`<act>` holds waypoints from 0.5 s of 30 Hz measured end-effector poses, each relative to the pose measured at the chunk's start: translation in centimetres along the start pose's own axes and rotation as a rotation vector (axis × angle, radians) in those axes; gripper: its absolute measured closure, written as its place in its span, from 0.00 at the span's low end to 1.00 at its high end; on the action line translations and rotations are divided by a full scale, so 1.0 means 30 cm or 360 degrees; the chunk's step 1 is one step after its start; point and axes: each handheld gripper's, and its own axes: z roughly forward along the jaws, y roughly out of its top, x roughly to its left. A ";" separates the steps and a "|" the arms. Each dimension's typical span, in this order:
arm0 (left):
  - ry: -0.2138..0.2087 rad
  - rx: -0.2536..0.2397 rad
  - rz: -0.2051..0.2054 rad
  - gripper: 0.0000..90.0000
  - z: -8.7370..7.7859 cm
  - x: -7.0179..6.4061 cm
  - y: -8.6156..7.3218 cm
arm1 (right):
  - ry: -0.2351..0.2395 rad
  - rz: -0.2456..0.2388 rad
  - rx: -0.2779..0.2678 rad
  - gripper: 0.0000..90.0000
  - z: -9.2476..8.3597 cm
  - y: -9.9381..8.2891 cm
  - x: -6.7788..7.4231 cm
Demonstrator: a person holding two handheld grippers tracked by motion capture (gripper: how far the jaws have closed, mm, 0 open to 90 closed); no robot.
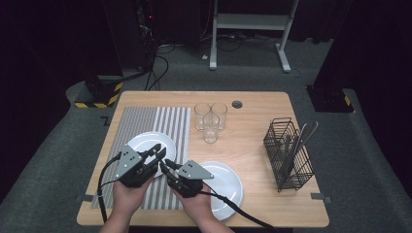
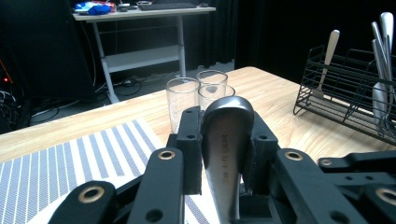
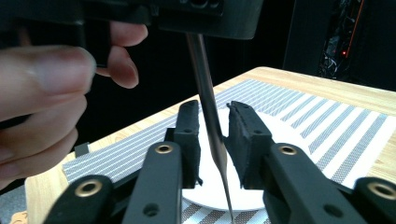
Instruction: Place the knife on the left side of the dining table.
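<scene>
Two grippers meet low and left of centre in the high view, both yours, over the near end of the striped placemat point(image 1: 155, 126). Your left gripper point(image 1: 156, 151) has its jaws closed narrow on the handle end of a knife point(image 2: 226, 154); in the left gripper view the rounded steel end stands between the pads, pressed from both sides. Your right gripper point(image 1: 166, 165) faces it, and in the right gripper view the knife's blade point(image 3: 210, 126) hangs down between its jaws, a gap showing on each side, so these jaws stand slightly apart around the blade without pinching it. The knife sits over the left white plate point(image 1: 141, 141), which lies on the placemat. A second white plate point(image 1: 228, 182) rests on the bare desk point(image 1: 252, 141), lower centre, partly under your right hand. Three clear glasses point(image 1: 210, 119) stand clustered near the desk's far edge. At the right, a black wire rack point(image 1: 286, 155) holds more cutlery upright.
</scene>
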 end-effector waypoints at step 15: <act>0.0019 -0.0009 -0.0031 0.80 -0.002 0.039 -0.014 | -0.0100 0.0014 -0.0058 0.80 -0.098 0.016 -0.051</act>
